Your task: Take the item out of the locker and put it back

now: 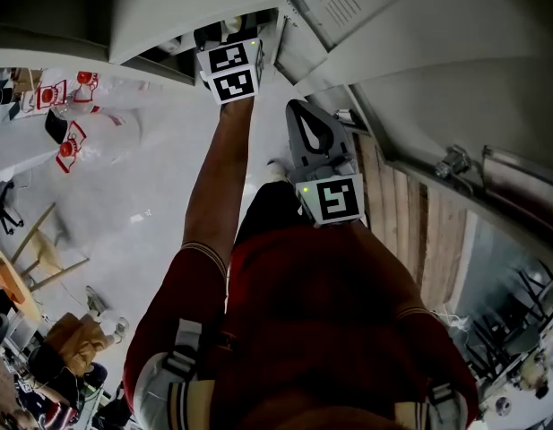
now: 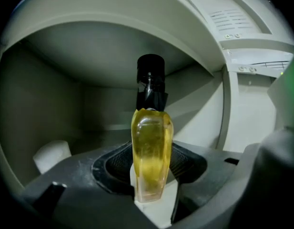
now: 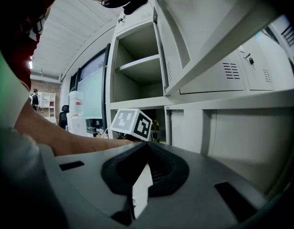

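A clear bottle of yellow liquid (image 2: pixel 151 128) with a black cap (image 2: pixel 150 73) stands upright between the jaws of my left gripper (image 2: pixel 151 151), which press on its sides. The bottle is inside a grey locker compartment (image 2: pixel 51 80). In the head view the left gripper (image 1: pixel 228 52) reaches into the locker at arm's length, and only its marker cube (image 1: pixel 229 72) shows. My right gripper (image 1: pixel 309 124) hangs lower, outside the locker, with its jaws together and nothing in them. The right gripper view shows its tips (image 3: pixel 147 146) meeting, with the left gripper's cube (image 3: pixel 131 124) beyond.
Open locker doors (image 1: pixel 410 25) stick out at the right and above. A tall open compartment with a shelf (image 3: pixel 139 63) is above the one in use. A white block (image 2: pixel 52 154) lies on the compartment floor at the left. Tables with clutter (image 1: pixel 70 106) stand on the floor below.
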`<state>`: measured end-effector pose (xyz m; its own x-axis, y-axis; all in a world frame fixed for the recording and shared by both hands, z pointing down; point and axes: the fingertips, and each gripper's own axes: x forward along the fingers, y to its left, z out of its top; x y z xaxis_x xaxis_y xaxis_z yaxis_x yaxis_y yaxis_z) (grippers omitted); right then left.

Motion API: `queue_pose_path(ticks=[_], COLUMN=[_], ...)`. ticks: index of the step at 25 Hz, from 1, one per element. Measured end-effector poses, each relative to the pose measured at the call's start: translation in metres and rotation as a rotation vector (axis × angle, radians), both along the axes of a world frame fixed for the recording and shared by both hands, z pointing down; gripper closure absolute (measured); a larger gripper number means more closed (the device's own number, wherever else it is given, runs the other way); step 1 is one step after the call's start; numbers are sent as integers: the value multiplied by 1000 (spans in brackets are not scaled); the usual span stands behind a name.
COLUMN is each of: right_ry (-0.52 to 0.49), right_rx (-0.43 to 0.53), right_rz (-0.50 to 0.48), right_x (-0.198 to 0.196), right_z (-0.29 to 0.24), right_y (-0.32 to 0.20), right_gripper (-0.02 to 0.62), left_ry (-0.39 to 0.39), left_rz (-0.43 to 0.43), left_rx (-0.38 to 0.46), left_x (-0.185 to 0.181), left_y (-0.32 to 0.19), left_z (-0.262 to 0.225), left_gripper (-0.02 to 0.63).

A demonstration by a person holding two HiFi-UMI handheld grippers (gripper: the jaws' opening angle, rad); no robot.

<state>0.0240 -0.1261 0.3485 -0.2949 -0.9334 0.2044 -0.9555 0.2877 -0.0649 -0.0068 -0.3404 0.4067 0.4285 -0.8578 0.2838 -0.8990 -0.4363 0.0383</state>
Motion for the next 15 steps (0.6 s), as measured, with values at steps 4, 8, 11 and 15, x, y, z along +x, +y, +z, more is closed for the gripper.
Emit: queue_pose_path(ticks=[4,8,11,15], right_ry=[-3,-5,-5,-4], right_rx=[2,4,7,10], right_rz=[-10,-20,-29,-32], right_x=[-5,-11,-16,-19], right_z=[0,0,-1,-3], right_y=[2,5,7,11], right_gripper=[598,598,598,598], left_ry=[-6,17,27,72], left_rz=[4,12,21,16], left_rx=[-9,-17,-29,-54], left_x=[-8,-11,-13,-19], left_y=[10,21,30,37], left_z=[1,1,0,2], left_gripper=[393,393,393,396])
